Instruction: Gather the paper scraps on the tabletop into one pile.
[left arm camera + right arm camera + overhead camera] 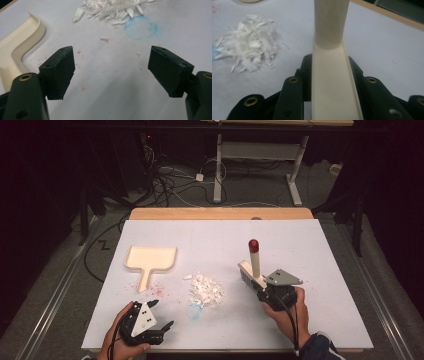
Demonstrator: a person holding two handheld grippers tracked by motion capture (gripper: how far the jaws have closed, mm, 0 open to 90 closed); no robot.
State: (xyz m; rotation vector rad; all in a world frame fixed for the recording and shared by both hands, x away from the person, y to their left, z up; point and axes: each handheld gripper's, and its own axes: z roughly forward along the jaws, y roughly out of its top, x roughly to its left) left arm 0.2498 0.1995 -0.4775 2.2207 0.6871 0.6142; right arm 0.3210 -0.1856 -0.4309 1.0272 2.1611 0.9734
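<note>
The right gripper (261,290) had its fingers clamped on a cream plastic brush with a red-tipped handle (251,267), right of the white paper shreds (205,290) on the counter (300,250). The left gripper (159,312) hovered, fingers spread, near the cream dustpan (150,259).

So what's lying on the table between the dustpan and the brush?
In the high view, a pile of white shreds lies between the cream dustpan and the brush held in the right gripper, with faint red specks by the dustpan's handle.
</note>
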